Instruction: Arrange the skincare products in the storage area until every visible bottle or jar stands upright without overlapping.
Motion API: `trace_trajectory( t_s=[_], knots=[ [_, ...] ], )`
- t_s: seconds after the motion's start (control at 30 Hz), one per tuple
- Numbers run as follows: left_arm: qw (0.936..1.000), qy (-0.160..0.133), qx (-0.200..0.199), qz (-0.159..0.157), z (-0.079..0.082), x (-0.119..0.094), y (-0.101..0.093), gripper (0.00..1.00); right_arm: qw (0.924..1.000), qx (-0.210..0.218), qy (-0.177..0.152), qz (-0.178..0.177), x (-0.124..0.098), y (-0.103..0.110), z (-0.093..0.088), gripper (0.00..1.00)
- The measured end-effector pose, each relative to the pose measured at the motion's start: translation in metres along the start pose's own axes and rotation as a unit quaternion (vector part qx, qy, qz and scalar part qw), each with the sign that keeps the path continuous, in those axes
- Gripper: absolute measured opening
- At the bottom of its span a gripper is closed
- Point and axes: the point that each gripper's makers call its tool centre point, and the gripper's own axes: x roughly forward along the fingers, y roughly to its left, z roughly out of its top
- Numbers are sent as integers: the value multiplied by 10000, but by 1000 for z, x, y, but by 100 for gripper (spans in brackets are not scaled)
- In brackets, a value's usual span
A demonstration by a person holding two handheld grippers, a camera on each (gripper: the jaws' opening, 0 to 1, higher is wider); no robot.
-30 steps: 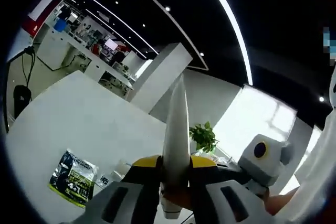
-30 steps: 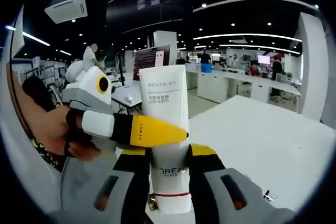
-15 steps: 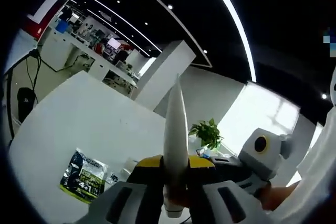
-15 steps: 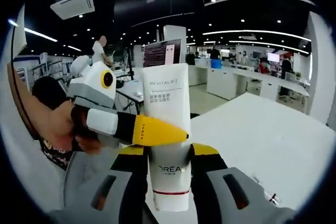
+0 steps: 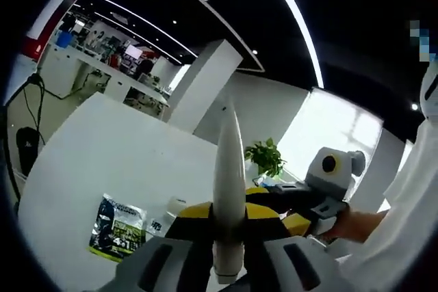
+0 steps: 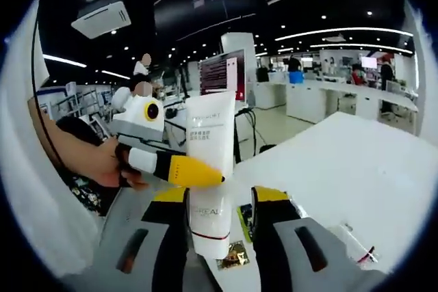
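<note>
A white L'Oreal tube stands upright in the air above the table, cap end down. My left gripper comes in from the left of the right gripper view and is shut on the tube, one yellow fingertip lying across its front. In the left gripper view the same tube shows edge-on, pinched in my left gripper. My right gripper is open, its jaws standing off either side of the tube with a gap on the right. In the left gripper view the right gripper sits just right of the tube.
A white table lies below, carrying a dark green packet and a small white item. A potted plant stands beyond. A person's hand holds the left gripper. Small loose bits lie on the table.
My right gripper has opened and drawn back from the tube, which now looks smaller between its jaws. The left gripper keeps its hold on the tube.
</note>
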Motion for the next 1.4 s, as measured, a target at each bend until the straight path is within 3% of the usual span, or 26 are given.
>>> trace_trajectory(
  t_s=[0.2, 0.37, 0.53, 0.67, 0.97, 1.03, 1.17, 1.3, 1.4],
  knots=[
    [9997, 186, 152, -18, -4, 0, 0, 14, 9995, 189, -257, 75, -6, -4, 16, 34],
    [9980, 538, 176, -275, -15, 5, -12, 15, 9985, 328, -413, 150, 0, 0, 27, 35],
    [9944, 855, 539, -320, -26, 11, -19, 15, 9968, 503, -543, 292, 6, 10, 37, 37],
    [9927, 947, 702, -268, -29, 13, -19, 15, 9968, 674, -422, 27, 9, 6, 35, 37],
    [9878, 1170, 1027, -87, -33, 13, -17, 15, 9983, 551, 79, -170, 18, 9, 21, 36],
    [9834, 1313, 1251, 60, -37, 15, -14, 15, 9982, 512, 190, -259, 20, 9, 17, 34],
    [9823, 1324, 1317, 164, -35, 17, -14, 15, 9968, 591, 124, -528, 19, 3, 17, 34],
    [9785, 1395, 1505, 212, -38, 17, -14, 15, 9959, 679, 169, -578, 16, 2, 14, 33],
    [9797, 1355, 1467, 151, -39, 18, -15, 16, 9962, 659, 161, -546, 14, 2, 14, 32]
  ],
)
